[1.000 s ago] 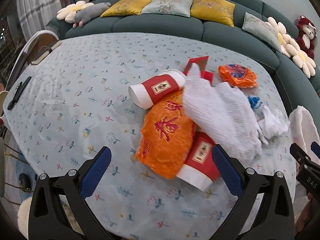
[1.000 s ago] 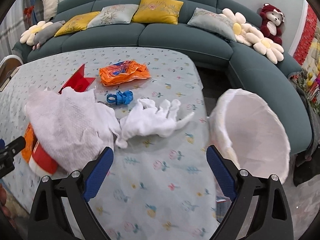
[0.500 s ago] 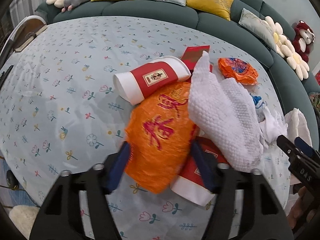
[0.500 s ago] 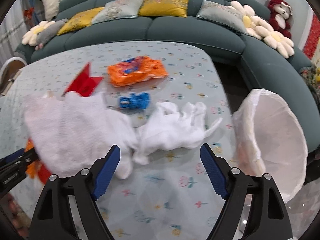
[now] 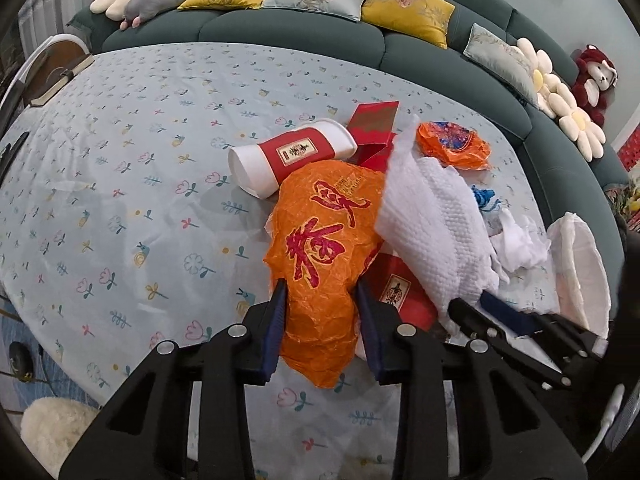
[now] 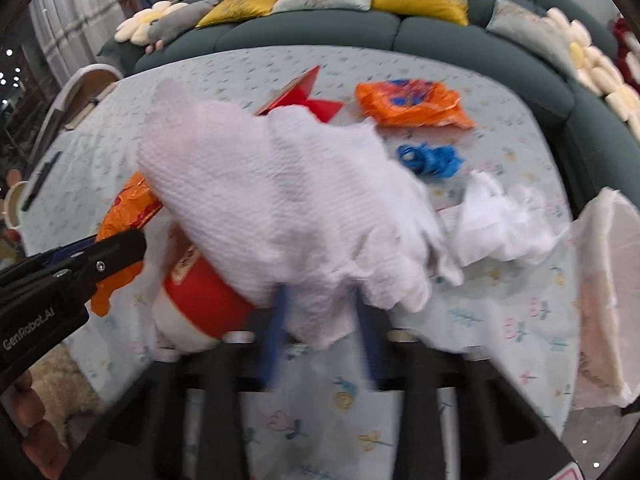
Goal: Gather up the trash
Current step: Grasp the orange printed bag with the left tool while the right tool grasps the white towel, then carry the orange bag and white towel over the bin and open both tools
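Crowding the table's [image 5: 132,168] near edge — trash [image 5: 432,216].

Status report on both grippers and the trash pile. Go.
Left gripper closed on the orange wrapper, jaws just closing. Right gripper closing on the white paper towel. Red cup pinned beneath both. Bag open at table edge.
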Motion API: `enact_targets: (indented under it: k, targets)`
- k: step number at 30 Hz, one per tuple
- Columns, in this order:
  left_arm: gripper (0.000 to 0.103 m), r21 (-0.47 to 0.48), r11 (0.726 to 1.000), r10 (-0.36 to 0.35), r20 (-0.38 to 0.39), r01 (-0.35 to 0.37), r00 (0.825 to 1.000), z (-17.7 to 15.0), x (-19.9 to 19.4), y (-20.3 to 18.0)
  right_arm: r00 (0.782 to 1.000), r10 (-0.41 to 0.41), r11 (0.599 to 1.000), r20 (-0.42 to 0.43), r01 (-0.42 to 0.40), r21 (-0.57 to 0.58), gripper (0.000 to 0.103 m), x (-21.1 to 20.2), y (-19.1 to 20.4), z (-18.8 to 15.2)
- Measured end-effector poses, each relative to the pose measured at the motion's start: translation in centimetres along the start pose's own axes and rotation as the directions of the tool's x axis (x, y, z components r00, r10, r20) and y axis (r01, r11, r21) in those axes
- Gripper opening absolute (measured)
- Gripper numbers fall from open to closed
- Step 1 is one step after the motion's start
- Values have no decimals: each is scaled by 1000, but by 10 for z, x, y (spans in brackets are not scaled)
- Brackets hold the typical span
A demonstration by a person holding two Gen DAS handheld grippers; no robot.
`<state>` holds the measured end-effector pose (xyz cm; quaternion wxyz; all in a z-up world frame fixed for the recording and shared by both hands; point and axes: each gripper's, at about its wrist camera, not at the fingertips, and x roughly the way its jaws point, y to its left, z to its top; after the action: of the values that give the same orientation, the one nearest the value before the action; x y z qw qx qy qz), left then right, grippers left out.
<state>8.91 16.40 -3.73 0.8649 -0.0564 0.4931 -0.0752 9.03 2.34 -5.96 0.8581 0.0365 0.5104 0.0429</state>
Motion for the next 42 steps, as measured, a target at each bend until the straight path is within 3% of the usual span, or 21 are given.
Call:
enact_targets:
  k: [3,11,22,28,34,42]
  targets:
    - [31,1,1000,-3,20,3,1000,-1,-12,-3,1000,11,1000,26,-11,-2,2,-14,0,0]
    - [31,21,1000,-12,75,11,997,-1,-45,-25,985,14,999,175,-21,38,2,-76,-24,10]
    - [32,160,985,-85,141,62,986,3,-81,-104,930,-109,977,352,34,211,2,-158,-107,4]
    - [32,277,952,-173,133,131,976,-2,-84,-178,907,-219,934,360,89,345,2,-174,-175,-22]
    - [32,383,901,-251,73,205,965,-16,-70,-253,896,-306,882,322,139,450,2,-177,-235,-54]
    - [32,464,848,-286,-9,257,958,-31,-39,-322,893,-365,803,265,157,575,2,-163,-294,-82]
